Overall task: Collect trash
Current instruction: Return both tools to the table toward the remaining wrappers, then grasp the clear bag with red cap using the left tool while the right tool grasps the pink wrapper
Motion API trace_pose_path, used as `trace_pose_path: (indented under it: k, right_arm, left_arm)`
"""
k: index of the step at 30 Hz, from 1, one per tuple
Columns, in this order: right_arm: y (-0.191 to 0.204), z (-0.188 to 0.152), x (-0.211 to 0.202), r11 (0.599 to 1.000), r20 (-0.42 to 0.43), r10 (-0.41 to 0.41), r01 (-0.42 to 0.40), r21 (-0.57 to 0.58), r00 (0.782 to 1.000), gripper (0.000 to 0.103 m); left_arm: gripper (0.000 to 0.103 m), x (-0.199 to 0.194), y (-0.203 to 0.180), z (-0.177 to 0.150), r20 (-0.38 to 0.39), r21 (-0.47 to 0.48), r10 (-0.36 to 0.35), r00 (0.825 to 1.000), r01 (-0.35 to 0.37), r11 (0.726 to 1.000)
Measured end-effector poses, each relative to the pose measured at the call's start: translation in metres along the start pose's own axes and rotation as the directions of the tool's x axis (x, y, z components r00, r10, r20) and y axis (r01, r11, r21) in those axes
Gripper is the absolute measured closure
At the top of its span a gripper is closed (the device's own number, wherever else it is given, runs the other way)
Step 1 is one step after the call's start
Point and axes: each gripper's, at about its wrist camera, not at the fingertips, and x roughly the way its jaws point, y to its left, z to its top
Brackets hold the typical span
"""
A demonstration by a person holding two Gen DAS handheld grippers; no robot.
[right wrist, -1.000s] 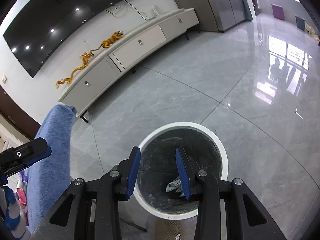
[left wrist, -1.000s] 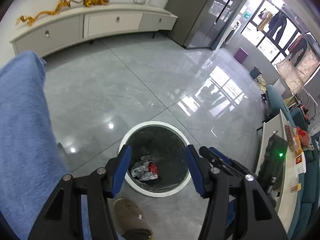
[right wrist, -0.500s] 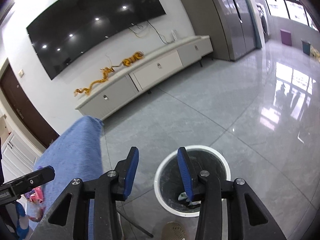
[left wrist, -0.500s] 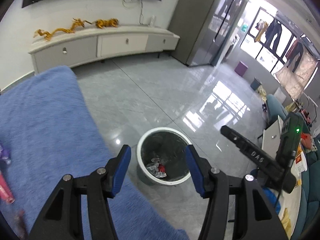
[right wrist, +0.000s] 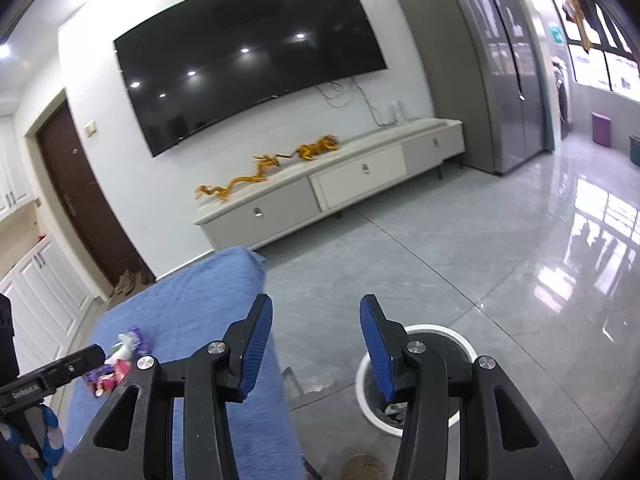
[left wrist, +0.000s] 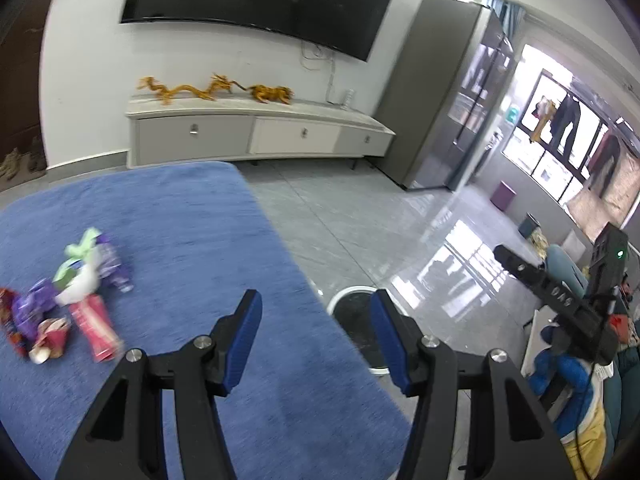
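A pile of wrappers, pink, purple, green and white, lies on the blue table cover at the left. It also shows small in the right wrist view. A white-rimmed round bin with trash inside stands on the floor to the right of the table; its rim shows in the left wrist view. My left gripper is open and empty above the table's right edge. My right gripper is open and empty, raised between table and bin.
A long white TV cabinet with gold dragon figures stands under a wall TV. A grey tall cabinet is at the right. The tile floor is glossy. A slipper lies near the bin.
Both grippers have lifted up and away from over the bin. The left one has swung left over the blue table, bringing the wrapper pile into view. Both stay open.
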Motion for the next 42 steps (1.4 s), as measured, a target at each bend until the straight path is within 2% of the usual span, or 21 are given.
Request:
trace_pose_path:
  k: [9, 18, 22, 27, 34, 36, 42]
  right_arm:
    - [0.065, -0.002, -0.027, 0.990, 0.022, 0.086, -0.083, -0.115, 0.996, 0.055]
    - [0.106, -0.013, -0.028, 0.968, -0.009, 0.168, -0.166, -0.190, 0.986, 0.053]
    - [0.118, -0.016, -0.016, 0.961, -0.045, 0.180, -0.186, -0.203, 0.983, 0.052]
    - [0.141, -0.027, 0.013, 0.949, -0.127, 0.193, -0.218, -0.228, 0.973, 0.052]
    - [0.189, -0.056, 0.076, 0.915, -0.271, 0.201, -0.279, -0.292, 0.941, 0.052]
    - [0.199, -0.062, 0.090, 0.906, -0.305, 0.210, -0.302, -0.297, 0.929, 0.052]
    - [0.232, -0.086, 0.138, 0.879, -0.414, 0.231, -0.371, -0.299, 0.880, 0.052]
  left_arm:
    - [0.048, -0.059, 0.064, -0.044, 0.053, -0.092, 0.089, 0.995, -0.084, 0.992]
    - [0.048, -0.091, 0.145, -0.090, 0.030, -0.188, 0.208, 0.978, -0.199, 0.962]
    - [0.048, -0.088, 0.162, -0.100, 0.011, -0.194, 0.187, 0.982, -0.181, 0.964]
    - [0.048, -0.060, 0.159, -0.107, -0.042, -0.151, 0.115, 0.992, -0.120, 0.981]
    - [0.049, -0.028, 0.166, -0.115, -0.100, -0.148, 0.077, 0.992, -0.091, 0.985]
    - [0.053, -0.021, 0.171, -0.116, -0.108, -0.153, 0.060, 0.992, -0.076, 0.985]
    - [0.077, -0.004, 0.179, -0.121, -0.137, -0.156, 0.016, 0.990, -0.037, 0.987]
